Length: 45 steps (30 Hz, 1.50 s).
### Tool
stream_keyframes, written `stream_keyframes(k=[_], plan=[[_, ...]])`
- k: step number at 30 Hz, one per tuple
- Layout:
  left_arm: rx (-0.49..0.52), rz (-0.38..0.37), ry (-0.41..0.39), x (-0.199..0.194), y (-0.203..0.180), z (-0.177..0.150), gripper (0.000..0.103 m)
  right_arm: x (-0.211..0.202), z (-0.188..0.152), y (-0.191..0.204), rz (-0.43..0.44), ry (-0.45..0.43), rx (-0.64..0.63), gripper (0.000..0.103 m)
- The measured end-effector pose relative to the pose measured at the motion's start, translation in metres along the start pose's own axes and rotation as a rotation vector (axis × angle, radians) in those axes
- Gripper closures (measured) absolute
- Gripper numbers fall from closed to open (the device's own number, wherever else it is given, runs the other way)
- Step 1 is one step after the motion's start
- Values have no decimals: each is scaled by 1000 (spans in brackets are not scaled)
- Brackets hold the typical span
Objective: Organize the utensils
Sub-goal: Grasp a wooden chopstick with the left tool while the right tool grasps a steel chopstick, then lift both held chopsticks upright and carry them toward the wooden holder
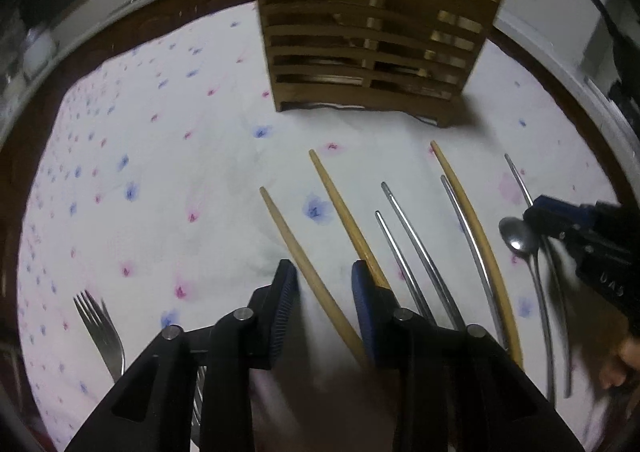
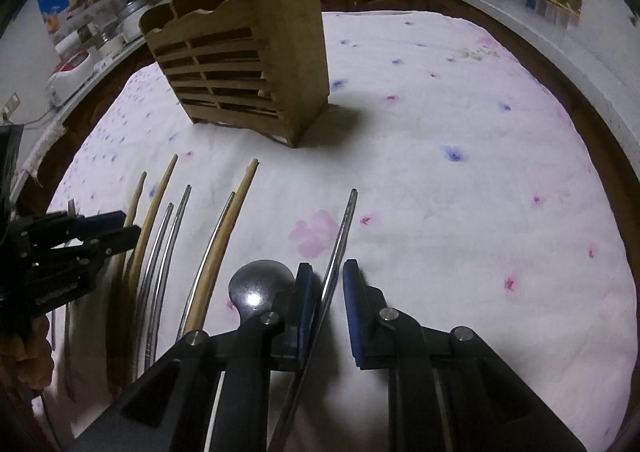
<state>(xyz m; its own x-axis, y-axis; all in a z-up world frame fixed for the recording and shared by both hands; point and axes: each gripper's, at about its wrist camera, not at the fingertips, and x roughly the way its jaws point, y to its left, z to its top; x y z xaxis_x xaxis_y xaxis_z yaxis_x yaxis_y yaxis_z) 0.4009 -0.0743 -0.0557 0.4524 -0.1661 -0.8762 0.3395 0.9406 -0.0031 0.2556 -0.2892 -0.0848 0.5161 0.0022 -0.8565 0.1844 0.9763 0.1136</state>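
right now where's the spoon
The spoon lies on the floral cloth, its bowl just left of the right gripper, with the wooden chopstick on its other side.

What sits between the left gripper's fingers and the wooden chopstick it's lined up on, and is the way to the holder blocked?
Nothing visible does. The left gripper is open with the wooden chopstick lying bare between its fingers. From there to the wooden holder only flowered cloth shows; the other utensils lie to the right.
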Motion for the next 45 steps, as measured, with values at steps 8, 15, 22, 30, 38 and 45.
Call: stream_keyframes(k=[8,15,22,30,38,45], plan=[[-32,-10,-49,-16,0,-6,98,-14,0,-10,85,-32,76,97],[-86,-99,-132,-70,12,-23,98,-58,-1,-6,121,-113,77,97],[-141,-156,-241,-136,26,-48,98,-98,-8,7,143,-189,63,97],[-178,-181,-320,-182,33,-76,98,-135,-17,17,139,-264,38,97],[-167,-189,-354,-199,27,-88,98,-161,-26,21,142,-319,35,97],[-192,-198,-459,-227,35,-97,98,-193,-26,23,126,-445,37,97]])
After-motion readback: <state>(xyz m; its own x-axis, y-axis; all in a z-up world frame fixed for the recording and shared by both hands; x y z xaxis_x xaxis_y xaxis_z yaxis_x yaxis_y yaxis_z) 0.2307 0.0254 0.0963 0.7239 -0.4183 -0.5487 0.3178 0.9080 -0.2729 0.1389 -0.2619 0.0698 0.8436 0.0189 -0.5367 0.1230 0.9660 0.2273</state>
